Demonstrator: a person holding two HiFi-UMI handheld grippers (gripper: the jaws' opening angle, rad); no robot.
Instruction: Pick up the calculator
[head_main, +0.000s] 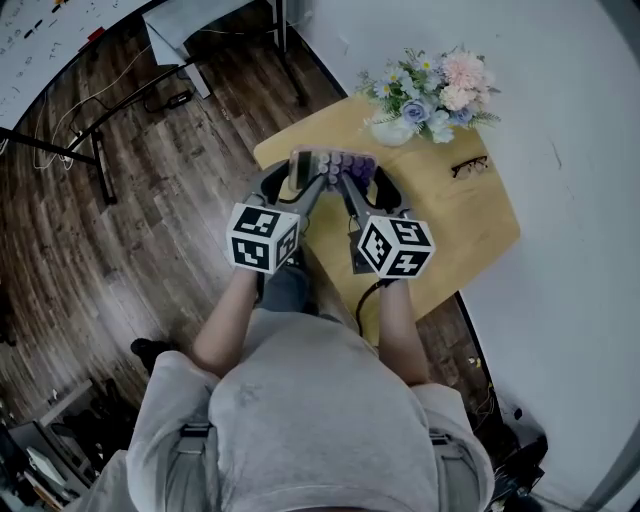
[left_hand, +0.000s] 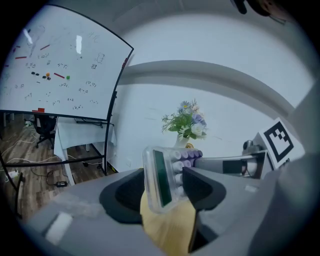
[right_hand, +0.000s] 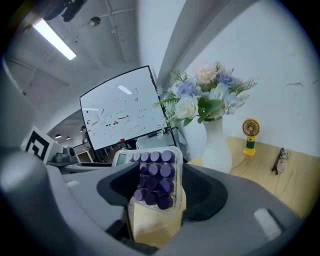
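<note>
A dark wood floor (head_main: 150, 200) and a white wall (head_main: 580, 120) surround a yellow table (head_main: 470, 220) set against the wall, with its other edges open to the floor. A whiteboard (left_hand: 60, 65) stands across the room. Flowers (head_main: 435, 95) and glasses (head_main: 469, 166) sit near the wall. Over the table's floor-side edge, 2 grippers clamp the calculator (head_main: 330, 165). The left gripper (left_hand: 161, 187) is closed on its screen end and the right gripper (right_hand: 155, 187) on its purple keys.

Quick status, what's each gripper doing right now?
Left gripper: closed on the calculator, at its display end.
Right gripper: closed on the same calculator, at its key end.
</note>
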